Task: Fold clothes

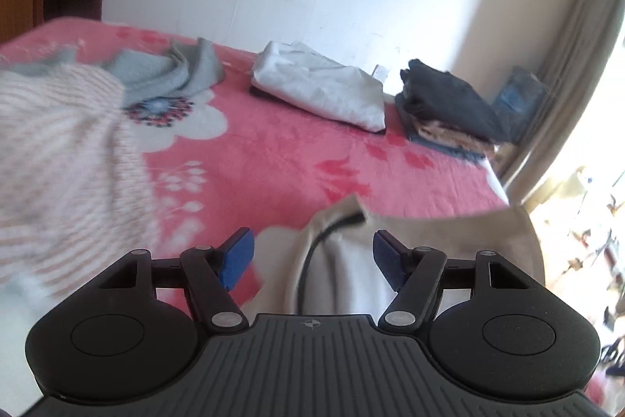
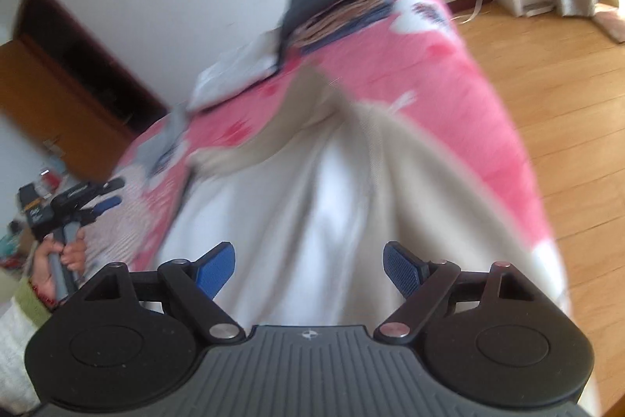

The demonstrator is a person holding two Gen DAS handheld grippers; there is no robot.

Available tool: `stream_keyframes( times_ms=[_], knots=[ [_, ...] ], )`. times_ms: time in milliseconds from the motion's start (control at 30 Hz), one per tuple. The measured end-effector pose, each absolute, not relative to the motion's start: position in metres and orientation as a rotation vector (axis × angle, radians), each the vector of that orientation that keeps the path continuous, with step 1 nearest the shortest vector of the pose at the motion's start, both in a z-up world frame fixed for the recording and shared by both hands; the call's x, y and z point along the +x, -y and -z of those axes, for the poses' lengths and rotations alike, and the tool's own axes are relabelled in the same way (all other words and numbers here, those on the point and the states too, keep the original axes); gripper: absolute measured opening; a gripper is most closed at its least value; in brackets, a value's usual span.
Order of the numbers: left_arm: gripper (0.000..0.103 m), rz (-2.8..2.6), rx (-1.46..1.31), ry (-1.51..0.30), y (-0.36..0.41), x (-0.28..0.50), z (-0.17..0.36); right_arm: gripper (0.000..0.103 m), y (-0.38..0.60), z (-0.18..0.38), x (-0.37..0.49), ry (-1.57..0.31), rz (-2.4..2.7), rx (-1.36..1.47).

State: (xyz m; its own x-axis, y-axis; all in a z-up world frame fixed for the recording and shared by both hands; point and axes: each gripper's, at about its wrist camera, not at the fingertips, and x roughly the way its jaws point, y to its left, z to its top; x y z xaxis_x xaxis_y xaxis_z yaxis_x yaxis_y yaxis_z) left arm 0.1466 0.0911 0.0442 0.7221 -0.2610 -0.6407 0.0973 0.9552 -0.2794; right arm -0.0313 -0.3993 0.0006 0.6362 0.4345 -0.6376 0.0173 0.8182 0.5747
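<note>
Lying rumpled on the pink bed [image 1: 281, 159], the beige garment [image 2: 312, 182] looks soft, light & floppy, so w/ both the left hand-held gripper [image 1: 312, 256] & right hand-held gripper [image 2: 308, 268] open, holding nothing, pinch 2 hem corners.

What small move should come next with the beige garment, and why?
Probably lower both tools back onto the beige garment and pinch two edges. The left tool and right tool are both open and empty, the garment lies rumpled and unfolded on the pink blanket, and folded piles already sit at the far side.
</note>
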Motion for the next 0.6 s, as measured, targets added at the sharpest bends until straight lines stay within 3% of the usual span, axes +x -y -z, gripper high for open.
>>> stream_keyframes(
  times_ms=[167,300,600],
  knots=[
    [0.068,0.215,-0.185,-0.781,-0.109,0.062,-0.046,0.083,0.337,-0.002,-0.038,-0.901,-0.443,0.685],
    [0.068,0.226,-0.100,-0.835,-0.107,0.001,-0.019,0.067,0.272,0.011,-0.026,-0.993,-0.539,0.688],
    [0.068,0.258,0.097,-0.970,-0.093,-0.065,0.057,0.054,0.148,0.065,-0.012,-1.151,-0.668,0.766]
  ],
)
